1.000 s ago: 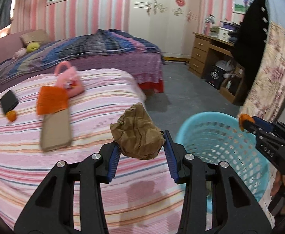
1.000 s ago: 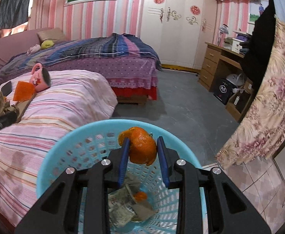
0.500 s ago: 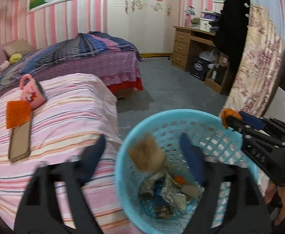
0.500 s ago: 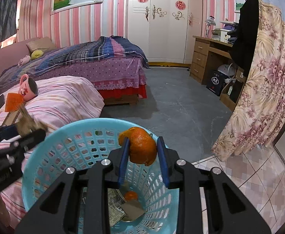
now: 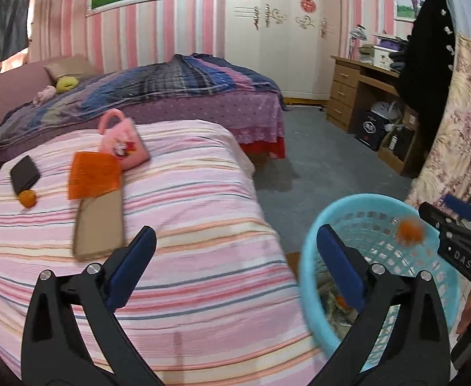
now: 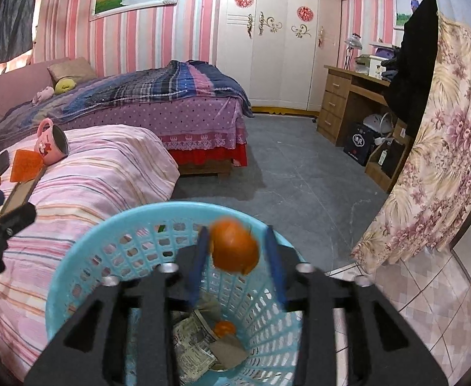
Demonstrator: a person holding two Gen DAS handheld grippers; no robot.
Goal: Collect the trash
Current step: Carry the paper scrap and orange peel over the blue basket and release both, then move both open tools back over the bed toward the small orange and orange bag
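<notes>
An orange peel (image 6: 233, 247) hangs loose over the light blue basket (image 6: 171, 207), between the blurred fingers of my right gripper (image 6: 235, 230), whose jaws are opening with a gap on each side of it. Crumpled paper (image 6: 193, 341), brown paper (image 6: 229, 350) and another orange piece (image 6: 224, 328) lie inside the basket. My left gripper (image 5: 235, 234) points over the striped bed (image 5: 187, 199) beside the basket (image 5: 380, 199); its jaws are opening wide, with nothing between them. A small orange scrap (image 5: 26, 198) lies on the bed at far left.
On the bed lie a pink mug (image 5: 122, 144), an orange sheet (image 5: 93, 177), a brown card (image 5: 98, 225) and a black phone (image 5: 24, 173). A second bed (image 5: 187, 96) stands behind. A wooden desk (image 6: 341, 103) and a floral curtain (image 6: 435, 177) border the grey floor (image 6: 293, 177).
The left gripper carried the brown paper over the basket, let it drop in, and swung back towards the bed. The right gripper's jaws have parted from the orange peel.
</notes>
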